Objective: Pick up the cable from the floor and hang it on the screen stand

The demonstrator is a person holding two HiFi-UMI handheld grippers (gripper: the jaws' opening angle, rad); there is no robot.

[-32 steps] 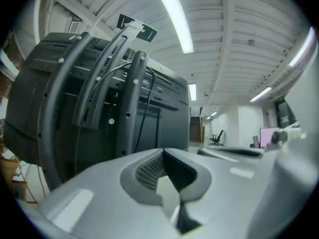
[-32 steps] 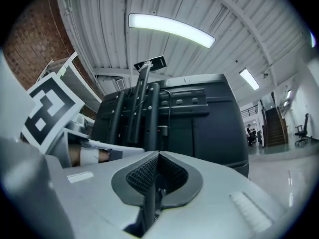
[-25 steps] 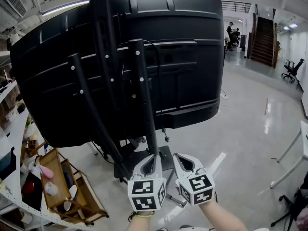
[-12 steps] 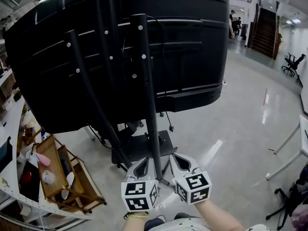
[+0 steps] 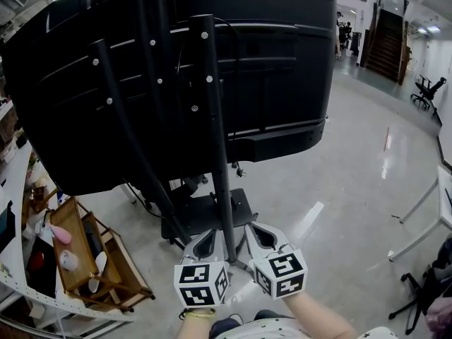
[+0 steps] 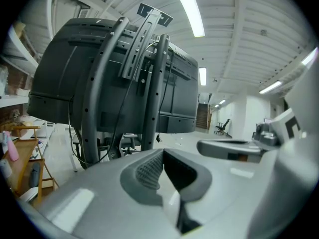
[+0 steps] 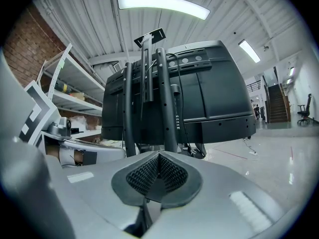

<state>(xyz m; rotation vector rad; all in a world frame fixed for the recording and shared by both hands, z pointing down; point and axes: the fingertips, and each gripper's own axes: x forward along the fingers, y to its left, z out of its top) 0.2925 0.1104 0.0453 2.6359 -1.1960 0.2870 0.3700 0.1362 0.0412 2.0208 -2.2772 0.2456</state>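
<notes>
Bright, even indoor light falls from ceiling strip lamps (image 7: 162, 5). Glare streaks the glossy floor (image 5: 353, 189) at right. The black screen back (image 5: 268, 83) reads dark. The 2 gripper views bend strongly, corners vignetted black; near surfaces soft.

Pale grey left tongs (image 5: 210, 234) and right tongs (image 5: 258, 232) — each bearing a black-and-white marker cube (image 5: 200, 285); possibly a yellow wristband (image 5: 200, 315).
</notes>
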